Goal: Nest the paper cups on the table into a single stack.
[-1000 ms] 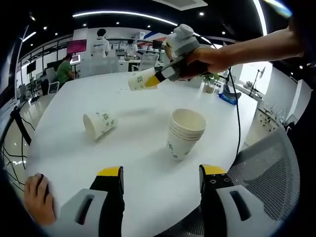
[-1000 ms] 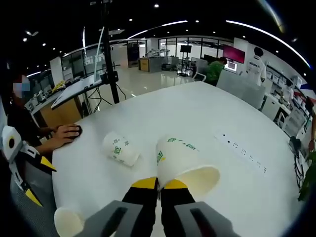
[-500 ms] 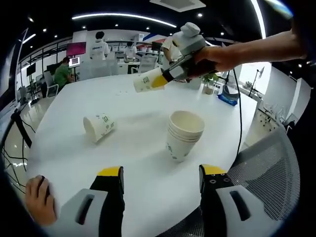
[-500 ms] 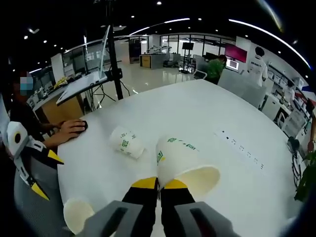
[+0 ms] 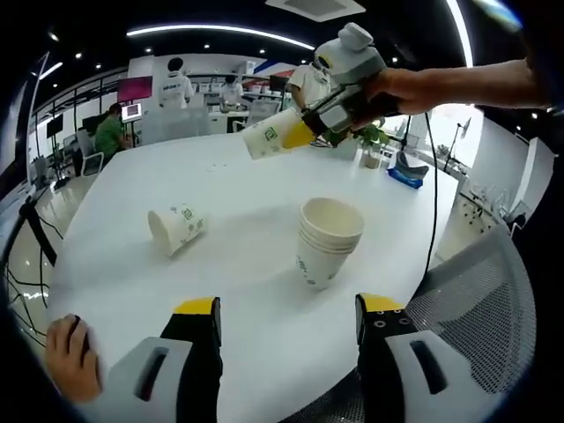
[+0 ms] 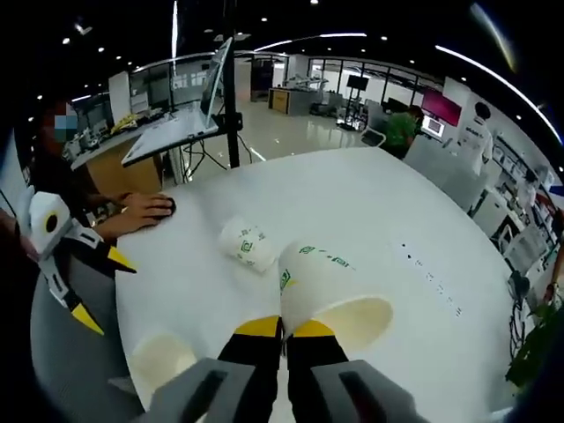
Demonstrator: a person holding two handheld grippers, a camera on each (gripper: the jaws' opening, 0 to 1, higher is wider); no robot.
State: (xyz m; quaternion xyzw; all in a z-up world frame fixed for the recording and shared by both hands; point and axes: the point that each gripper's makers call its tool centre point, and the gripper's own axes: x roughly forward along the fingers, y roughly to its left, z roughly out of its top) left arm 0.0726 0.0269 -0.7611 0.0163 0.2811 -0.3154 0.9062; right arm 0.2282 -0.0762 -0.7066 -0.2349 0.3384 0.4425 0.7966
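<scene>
The right hand-held gripper (image 6: pixel 283 330) is pinching the rim of a cup (image 6: pixel 328 293) between closed jaws, holding it tilted in the air above the worktop (image 5: pixel 238 185). The left hand-held gripper (image 5: pixel 286 317) is hanging open at the near edge, gripping nothing. A stack (image 5: pixel 324 242) of nested cups is standing near that edge. Another cup (image 5: pixel 176 226) is lying on its side, well apart from the stack.

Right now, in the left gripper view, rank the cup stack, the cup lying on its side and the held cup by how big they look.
1. Cup stack.
2. Lying cup and held cup: look alike, and distance differs, so unranked.
</scene>
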